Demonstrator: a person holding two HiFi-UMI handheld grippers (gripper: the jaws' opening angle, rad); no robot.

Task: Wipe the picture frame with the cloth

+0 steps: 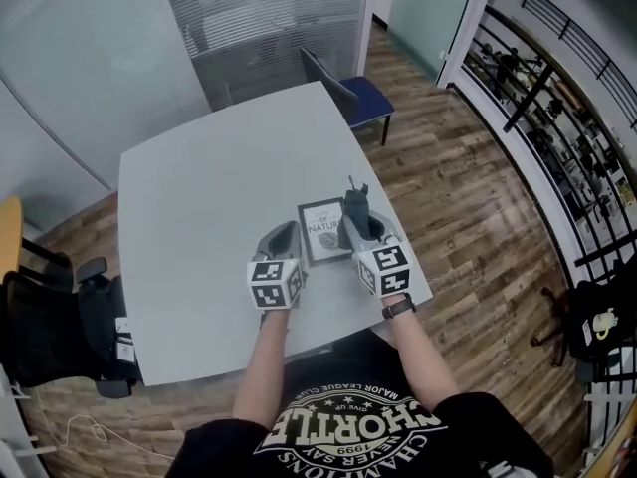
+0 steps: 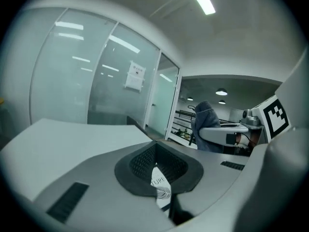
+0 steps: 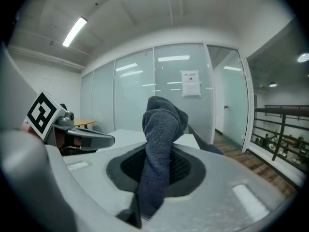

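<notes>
The picture frame (image 1: 321, 229), dark-edged with a white print, lies near the front right edge of the white table (image 1: 209, 187). My left gripper (image 1: 288, 235) sits at the frame's left edge, and in the left gripper view a strip of the print (image 2: 161, 187) is pinched between its shut jaws. At the frame's right side my right gripper (image 1: 359, 225) is shut on a grey cloth (image 1: 355, 203). The cloth (image 3: 161, 144) stands up as a bunched wad out of the jaws. Each gripper view shows the other gripper beside it.
A blue chair (image 1: 364, 99) stands at the table's far corner. A black chair (image 1: 60, 327) is at the left. Glass partitions (image 1: 149, 38) close the back, and a black railing (image 1: 557, 118) runs along the right over a wood floor (image 1: 468, 197).
</notes>
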